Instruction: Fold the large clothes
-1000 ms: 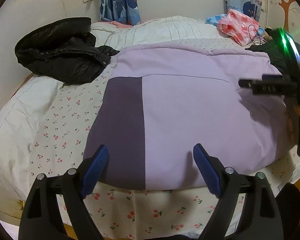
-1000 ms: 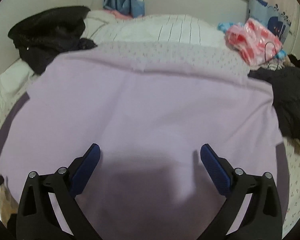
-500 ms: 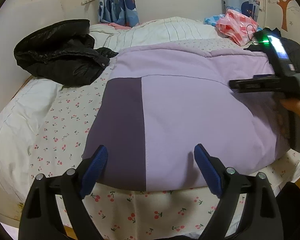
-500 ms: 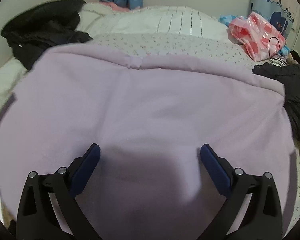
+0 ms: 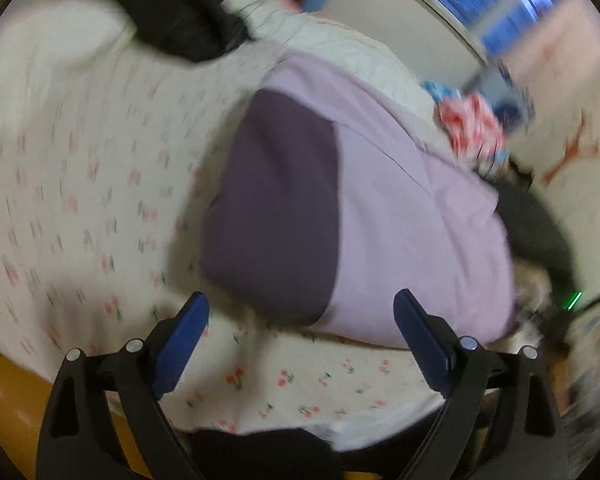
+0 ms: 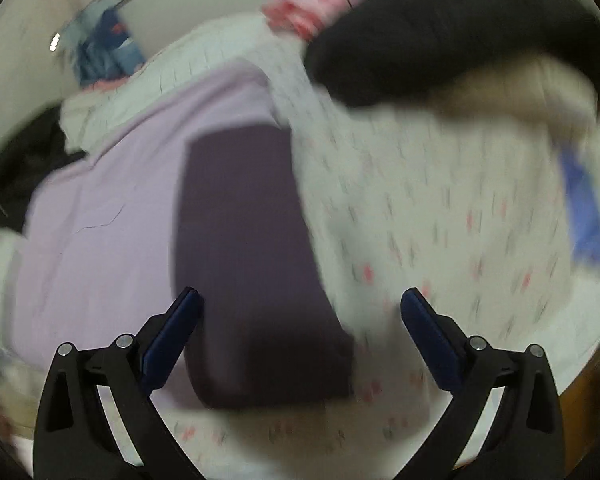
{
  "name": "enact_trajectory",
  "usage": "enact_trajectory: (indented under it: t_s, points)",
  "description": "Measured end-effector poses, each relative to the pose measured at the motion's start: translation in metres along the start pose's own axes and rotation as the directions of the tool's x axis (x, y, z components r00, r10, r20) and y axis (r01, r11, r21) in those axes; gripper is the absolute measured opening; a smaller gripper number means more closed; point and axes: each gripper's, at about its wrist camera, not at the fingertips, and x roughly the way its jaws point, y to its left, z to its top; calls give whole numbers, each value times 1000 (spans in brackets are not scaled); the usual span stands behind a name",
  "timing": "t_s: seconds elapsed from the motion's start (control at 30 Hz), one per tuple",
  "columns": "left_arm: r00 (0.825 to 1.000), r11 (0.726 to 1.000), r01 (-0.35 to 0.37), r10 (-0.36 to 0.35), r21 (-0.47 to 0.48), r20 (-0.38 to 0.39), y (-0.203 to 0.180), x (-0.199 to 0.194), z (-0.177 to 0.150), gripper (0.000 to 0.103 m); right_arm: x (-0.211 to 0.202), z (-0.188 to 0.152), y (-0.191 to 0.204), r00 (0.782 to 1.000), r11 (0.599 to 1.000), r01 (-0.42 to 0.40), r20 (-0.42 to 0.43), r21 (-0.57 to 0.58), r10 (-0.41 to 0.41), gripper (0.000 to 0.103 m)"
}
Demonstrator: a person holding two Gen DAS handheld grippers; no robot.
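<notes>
Garment (image 5: pixel 400 216) lies flat on bedsheet (image 5: pixel 80 184); left gripper (image 5: pixel 300 316) and right gripper (image 6: pixel 300 312) released.

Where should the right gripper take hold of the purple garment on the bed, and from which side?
Probably at the near corner of the purple garment, on its dark panel. That hem lies flat by the bed's near edge, directly between the open jaws of the right gripper, so come in low from the near side, one finger sliding underneath.

Cherry-print bed (image 5: pixel 80 184), curtained window (image 5: pixel 500 4).
</notes>
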Motion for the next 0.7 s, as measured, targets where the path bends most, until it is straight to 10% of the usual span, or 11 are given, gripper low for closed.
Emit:
enact_trajectory:
  t_s: [0.2,0.47,0.7]
  points:
    - [992,981,114,-120,-154,-29,14,26,-8,92,28,-24,-40,923,896,-345,-74,281,378,97]
    - [994,980,105,-110,-166,-23,-14,65,1,95,43,-18,-24,901,871,-404,-41,280,431,97]
    - [998,974,39,-49,-225,-38,-8,87,10,96,44,-15,-27,896,853,-433,35,291,443,58]
